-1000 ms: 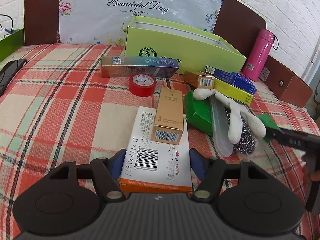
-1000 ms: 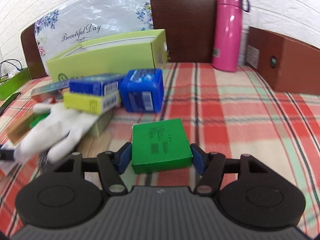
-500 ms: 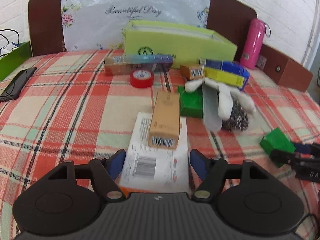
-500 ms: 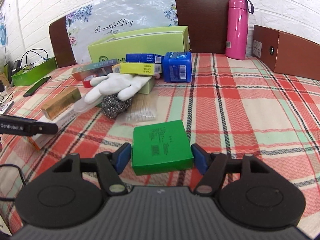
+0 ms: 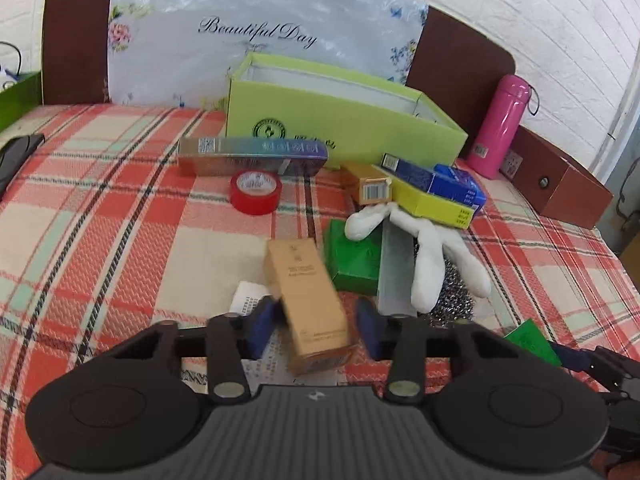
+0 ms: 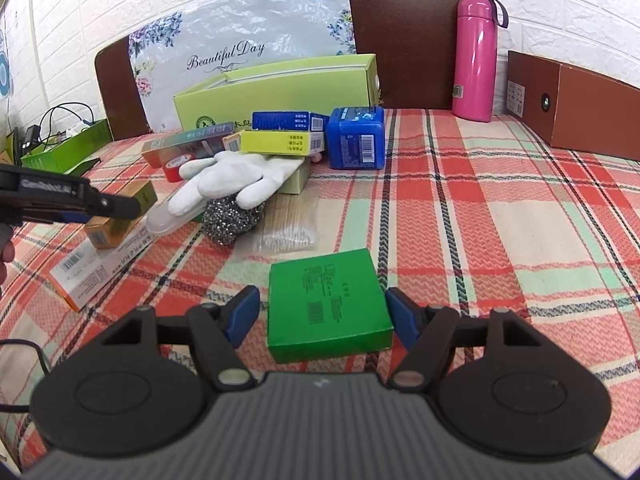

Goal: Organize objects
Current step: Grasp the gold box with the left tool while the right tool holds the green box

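The left gripper (image 5: 316,330) has just been closing, its jaws around a blurred tan cardboard carton (image 5: 310,308); contact is unclear. The carton's print is unreadable, its long axis running away from the jaws, tilted left. The right gripper (image 6: 322,316) stands open around a flat green box (image 6: 326,304) with barcode, small gaps either side.

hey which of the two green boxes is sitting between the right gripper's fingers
The flat green box lying alone on the plaid cloth, barcode up, between the right gripper. The other green box lies partly under the white glove in the pile.
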The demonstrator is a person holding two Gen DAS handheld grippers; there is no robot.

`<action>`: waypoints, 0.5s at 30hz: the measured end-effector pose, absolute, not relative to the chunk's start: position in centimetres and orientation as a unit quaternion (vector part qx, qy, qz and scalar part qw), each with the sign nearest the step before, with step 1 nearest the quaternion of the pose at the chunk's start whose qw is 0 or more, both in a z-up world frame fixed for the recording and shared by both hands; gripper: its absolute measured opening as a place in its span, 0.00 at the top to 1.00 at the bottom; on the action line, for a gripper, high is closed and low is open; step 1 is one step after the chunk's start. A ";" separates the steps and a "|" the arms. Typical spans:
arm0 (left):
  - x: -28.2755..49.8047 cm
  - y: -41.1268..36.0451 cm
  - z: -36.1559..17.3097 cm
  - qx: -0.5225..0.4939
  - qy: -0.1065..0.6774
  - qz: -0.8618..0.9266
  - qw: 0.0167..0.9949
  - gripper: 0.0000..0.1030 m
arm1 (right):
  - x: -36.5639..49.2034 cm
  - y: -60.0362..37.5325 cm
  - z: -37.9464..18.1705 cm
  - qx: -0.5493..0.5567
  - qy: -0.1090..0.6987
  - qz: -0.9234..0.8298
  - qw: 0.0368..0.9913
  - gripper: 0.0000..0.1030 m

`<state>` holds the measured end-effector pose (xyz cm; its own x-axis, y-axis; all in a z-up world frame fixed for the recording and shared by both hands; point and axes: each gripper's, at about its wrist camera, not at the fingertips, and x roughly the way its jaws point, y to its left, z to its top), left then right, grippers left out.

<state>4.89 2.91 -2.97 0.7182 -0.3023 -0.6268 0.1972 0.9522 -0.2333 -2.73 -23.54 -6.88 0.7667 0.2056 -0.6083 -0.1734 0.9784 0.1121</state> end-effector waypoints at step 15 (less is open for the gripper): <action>5.2 3.4 -0.9 -0.082 0.331 -0.145 0.929 0.70 | -1.9 -23.6 -3.9 0.024 0.291 0.128 0.948 0.41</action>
<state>5.25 3.36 -0.90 0.7391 -0.3247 -0.5902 0.2159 0.9441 -0.2490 -1.88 -23.63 -3.93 0.7979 0.2568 -0.5454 -0.2291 0.9660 0.1196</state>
